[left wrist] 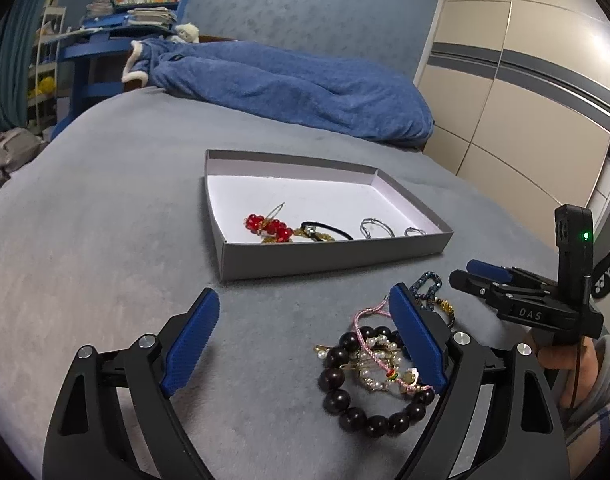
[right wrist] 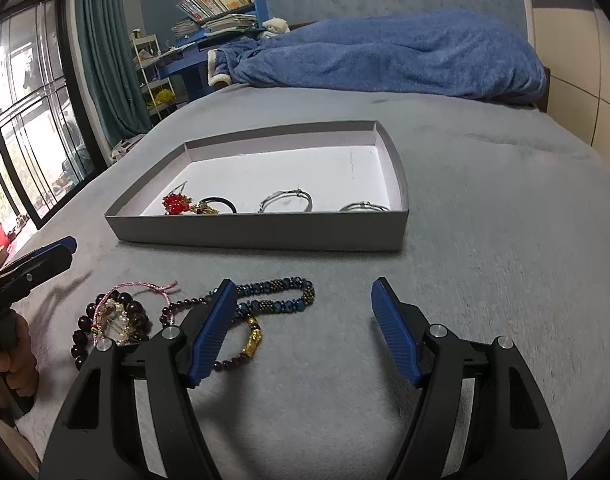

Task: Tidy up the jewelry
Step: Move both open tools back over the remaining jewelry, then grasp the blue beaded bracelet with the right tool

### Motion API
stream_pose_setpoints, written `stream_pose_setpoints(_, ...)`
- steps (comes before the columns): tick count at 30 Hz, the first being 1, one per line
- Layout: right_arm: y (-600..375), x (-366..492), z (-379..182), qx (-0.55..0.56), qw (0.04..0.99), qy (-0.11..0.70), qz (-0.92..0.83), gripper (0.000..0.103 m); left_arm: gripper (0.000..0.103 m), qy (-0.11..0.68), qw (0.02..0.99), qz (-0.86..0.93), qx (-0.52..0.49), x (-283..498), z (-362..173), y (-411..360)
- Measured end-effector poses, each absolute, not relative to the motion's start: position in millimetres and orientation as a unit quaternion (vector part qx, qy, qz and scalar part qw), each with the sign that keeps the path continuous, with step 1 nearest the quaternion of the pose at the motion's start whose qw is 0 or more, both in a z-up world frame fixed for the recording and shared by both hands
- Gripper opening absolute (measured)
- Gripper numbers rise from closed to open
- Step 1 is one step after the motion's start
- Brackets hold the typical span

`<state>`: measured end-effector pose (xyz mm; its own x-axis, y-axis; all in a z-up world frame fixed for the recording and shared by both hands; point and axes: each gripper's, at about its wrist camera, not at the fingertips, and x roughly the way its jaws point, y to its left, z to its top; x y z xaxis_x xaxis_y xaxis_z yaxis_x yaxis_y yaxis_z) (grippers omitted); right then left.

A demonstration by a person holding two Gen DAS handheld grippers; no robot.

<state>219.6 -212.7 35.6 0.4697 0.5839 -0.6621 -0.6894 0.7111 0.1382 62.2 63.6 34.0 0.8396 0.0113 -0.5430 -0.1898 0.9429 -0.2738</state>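
Note:
A shallow grey box (left wrist: 325,258) (right wrist: 265,234) on the grey bed holds a red bead piece (left wrist: 269,226), a black hair tie (left wrist: 329,230) and two silver bangles (right wrist: 287,200). In front of it lies a loose pile: a dark bead bracelet (left wrist: 337,384) (right wrist: 81,340), a pearl bracelet (left wrist: 375,364), a pink cord (right wrist: 145,286), a blue bead bracelet (right wrist: 281,296) and a thin dark one with a gold charm (right wrist: 251,340). My left gripper (left wrist: 303,294) is open, its right finger over the pile. My right gripper (right wrist: 303,284) is open, its left finger over the blue beads.
A rumpled blue blanket (left wrist: 305,84) lies across the far end of the bed. A blue desk with stacked books (left wrist: 145,4) stands at the back left, and a wardrobe (left wrist: 525,100) stands on the right. A hand (left wrist: 565,360) holds the right gripper's handle.

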Motion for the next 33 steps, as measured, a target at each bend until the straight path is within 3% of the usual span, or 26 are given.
stream_pose_setpoints(13,-198.3,225.0,27.3,-0.102,0.844,0.381,0.363,0.069,0.087,0.283,0.945,0.048,-0.158,64.5,33.0,62.2)
stream_pose_setpoints(15,-197.0,224.6,27.1,-0.105,0.843,0.381,0.366,0.067,0.087,0.283,0.944,0.048,-0.16,64.4,33.2,62.4)
stream_pose_setpoints(20,-198.2,230.3,24.5,-0.09,0.834,0.395,0.376,0.047,0.087,0.284,0.945,0.047,-0.155,65.3,33.4,62.3)
stream_pose_setpoints(28,-184.0,246.3,18.0,-0.081,0.813,0.429,0.386,0.046,0.087,0.295,0.944,0.045,-0.139,71.2,32.2,54.3)
stream_pose_setpoints(30,-180.5,243.5,17.1,-0.088,0.806,0.43,0.398,0.035,0.087,0.296,0.944,0.044,-0.14,71.3,32.1,54.0)
stream_pose_setpoints(32,-179.3,240.4,17.0,-0.089,0.8,0.427,0.413,0.014,0.087,0.296,0.944,0.044,-0.139,71.9,32.6,52.2)
stream_pose_setpoints(33,-179.0,239.1,17.3,-0.089,0.798,0.425,0.418,0.009,0.087,0.295,0.944,0.043,-0.139,71.8,32.8,51.8)
